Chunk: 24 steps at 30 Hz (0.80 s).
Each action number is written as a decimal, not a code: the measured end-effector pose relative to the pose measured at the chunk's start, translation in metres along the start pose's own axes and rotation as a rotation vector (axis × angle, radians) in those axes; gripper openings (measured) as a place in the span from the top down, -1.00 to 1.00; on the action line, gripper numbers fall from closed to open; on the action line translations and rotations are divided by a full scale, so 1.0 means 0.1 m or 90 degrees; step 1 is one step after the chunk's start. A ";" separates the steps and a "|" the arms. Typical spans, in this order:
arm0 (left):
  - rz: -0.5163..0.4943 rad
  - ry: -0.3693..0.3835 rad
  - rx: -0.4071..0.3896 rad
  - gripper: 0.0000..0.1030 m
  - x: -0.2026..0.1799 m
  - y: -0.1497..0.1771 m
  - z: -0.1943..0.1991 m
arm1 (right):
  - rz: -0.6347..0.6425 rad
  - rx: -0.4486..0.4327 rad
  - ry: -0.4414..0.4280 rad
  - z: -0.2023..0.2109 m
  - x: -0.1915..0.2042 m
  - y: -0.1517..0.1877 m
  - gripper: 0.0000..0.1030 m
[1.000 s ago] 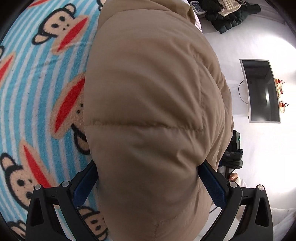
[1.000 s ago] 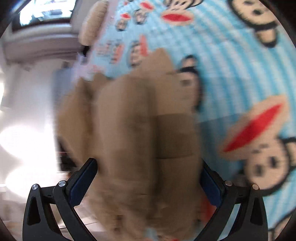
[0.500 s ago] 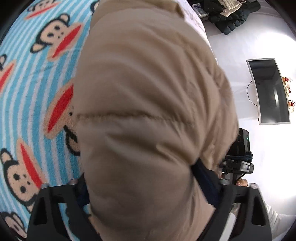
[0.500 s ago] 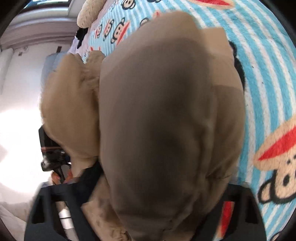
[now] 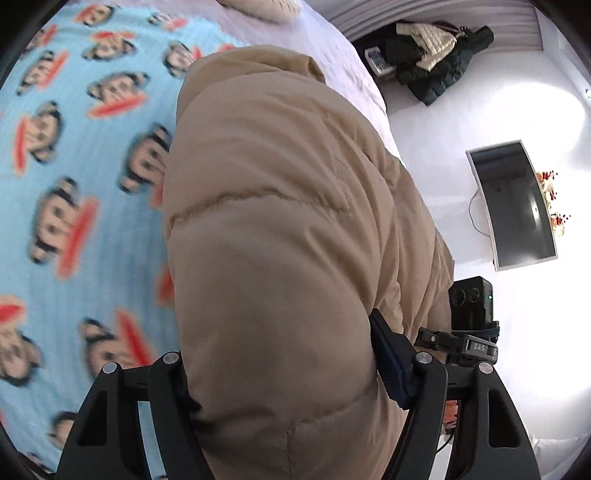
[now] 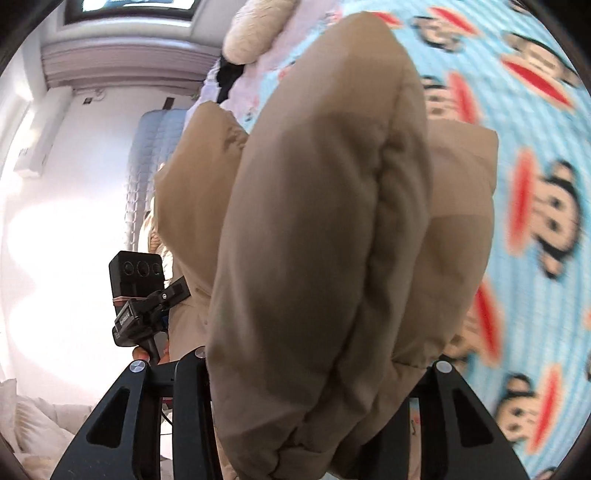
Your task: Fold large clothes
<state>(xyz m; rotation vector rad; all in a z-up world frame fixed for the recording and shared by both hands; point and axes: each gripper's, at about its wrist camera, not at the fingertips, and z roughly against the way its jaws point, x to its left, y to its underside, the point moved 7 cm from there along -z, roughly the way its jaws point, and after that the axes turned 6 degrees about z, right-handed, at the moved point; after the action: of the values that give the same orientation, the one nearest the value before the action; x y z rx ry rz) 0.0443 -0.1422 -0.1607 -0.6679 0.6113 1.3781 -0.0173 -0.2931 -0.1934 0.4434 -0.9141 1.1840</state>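
Observation:
A tan puffer jacket (image 5: 280, 236) fills the middle of the left wrist view and hangs lifted above the bed. My left gripper (image 5: 280, 369) is shut on a thick fold of it; the padding hides the fingertips. The same jacket (image 6: 332, 240) fills the right wrist view. My right gripper (image 6: 317, 384) is shut on another bunched fold. Each view shows the other gripper's camera beside the jacket, in the left wrist view (image 5: 471, 306) and in the right wrist view (image 6: 136, 280).
A blue striped monkey-print blanket (image 5: 74, 184) covers the bed below, also in the right wrist view (image 6: 535, 184). A dark pile of clothes (image 5: 432, 70) lies on the white floor, with a monitor (image 5: 517, 206) nearby. A cream pillow (image 6: 258, 29) sits at the bed's head.
Both grippers have lifted the jacket higher off the blanket and closed tighter on its folds. More of the bed and room shows around it, and the blanket is blurred by motion.

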 end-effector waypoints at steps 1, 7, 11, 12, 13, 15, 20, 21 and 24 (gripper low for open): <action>-0.001 -0.003 -0.010 -0.44 0.08 -0.09 0.11 | 0.008 -0.001 -0.001 -0.11 0.10 -0.02 0.10; -0.001 -0.033 -0.048 -0.44 0.70 -0.54 0.84 | 0.028 -0.009 -0.021 -0.98 0.65 -0.18 0.10; -0.003 -0.071 -0.080 -0.44 1.29 -0.82 1.25 | 0.042 0.006 -0.031 -1.68 0.88 -0.37 0.10; 0.001 -0.080 -0.087 -0.44 1.51 -0.91 1.37 | 0.040 0.014 -0.023 -1.90 0.90 -0.42 0.10; 0.011 -0.094 -0.093 -0.44 1.71 -0.96 1.40 | 0.038 0.021 -0.014 -2.08 0.91 -0.45 0.08; 0.036 -0.112 -0.093 -0.44 2.05 -1.04 1.37 | 0.026 0.040 0.017 -2.37 0.87 -0.48 0.04; 0.066 -0.103 -0.079 -0.51 2.47 -0.99 1.28 | -0.009 0.057 0.106 -2.47 0.83 -0.35 -0.11; 0.061 -0.113 -0.084 -0.51 2.43 -0.98 1.30 | 0.000 0.055 0.137 -2.38 0.89 -0.30 -0.11; 0.032 -0.165 -0.124 -0.51 2.42 -0.99 1.56 | 0.031 0.005 0.223 -2.00 0.97 -0.42 -0.11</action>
<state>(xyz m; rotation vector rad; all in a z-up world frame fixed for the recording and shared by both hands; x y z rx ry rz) 0.1677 0.1280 -0.2260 -0.6176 0.2922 1.5542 0.1044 -0.1053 -0.2249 0.2099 -0.6202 1.2623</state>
